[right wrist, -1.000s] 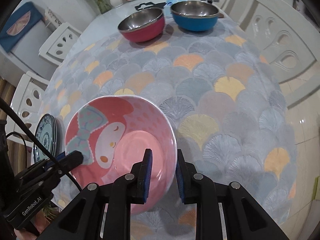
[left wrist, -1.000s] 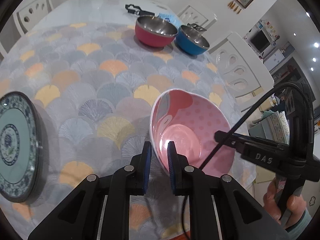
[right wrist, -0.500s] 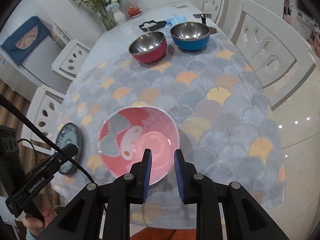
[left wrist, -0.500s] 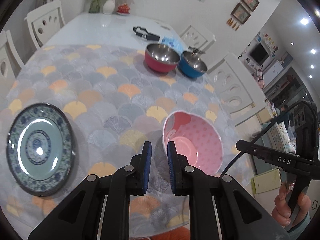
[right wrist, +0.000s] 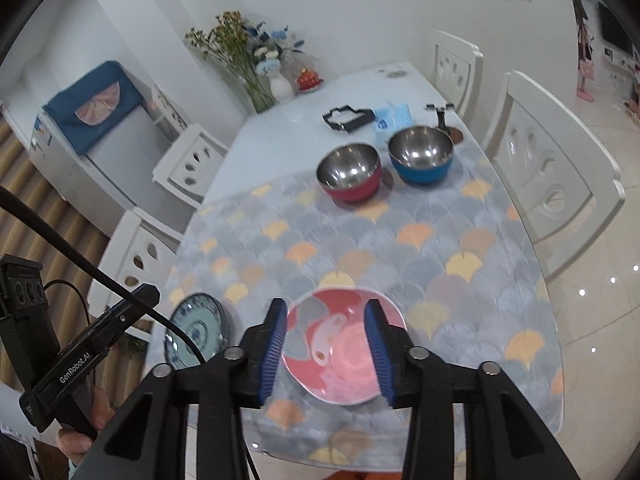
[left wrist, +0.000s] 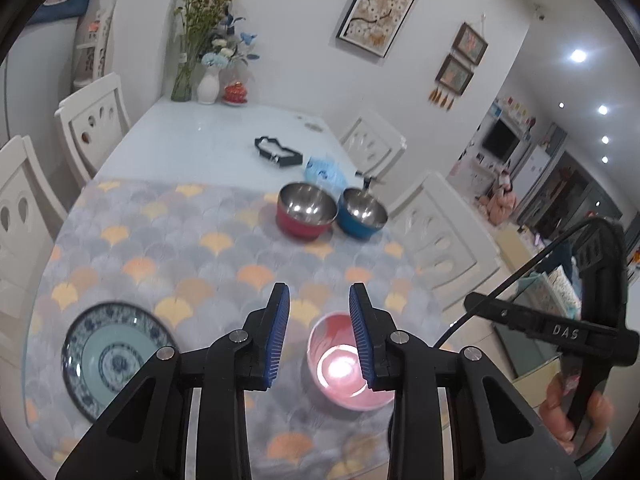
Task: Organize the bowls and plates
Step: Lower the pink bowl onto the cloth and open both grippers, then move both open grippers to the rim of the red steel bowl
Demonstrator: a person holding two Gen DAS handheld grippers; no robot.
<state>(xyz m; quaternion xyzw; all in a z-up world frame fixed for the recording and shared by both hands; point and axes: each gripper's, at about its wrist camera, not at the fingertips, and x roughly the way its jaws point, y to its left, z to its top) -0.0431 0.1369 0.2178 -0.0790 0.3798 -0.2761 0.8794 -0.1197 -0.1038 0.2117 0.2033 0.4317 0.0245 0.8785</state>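
Observation:
A pink bowl [left wrist: 340, 372] [right wrist: 336, 344] with a cartoon face inside sits upright on the patterned tablecloth near the table's front edge. My left gripper [left wrist: 319, 292] hovers high above it. Its jaws are opening and nothing is between them. My right gripper [right wrist: 325, 308] is also well above the bowl, jaws opening and holding nothing. The bowl only shows through the gap from far below. A blue-patterned plate [left wrist: 116, 356] [right wrist: 198, 330] lies to the bowl's left. A red steel bowl [left wrist: 306, 210] [right wrist: 348, 174] and a blue steel bowl [left wrist: 362, 214] [right wrist: 420, 154] stand side by side further back.
White chairs [left wrist: 436, 232] [right wrist: 552, 172] line both long sides of the table. A black frame [left wrist: 278, 152], a blue packet [right wrist: 390, 116] and a vase of flowers [left wrist: 208, 84] stand at the far end. A hand [left wrist: 568, 412] grips the other tool at the right.
Both grippers have risen well away from the pink bowl, which stays on the cloth and looks smaller. Both pairs of jaws, shut before, now stand apart.

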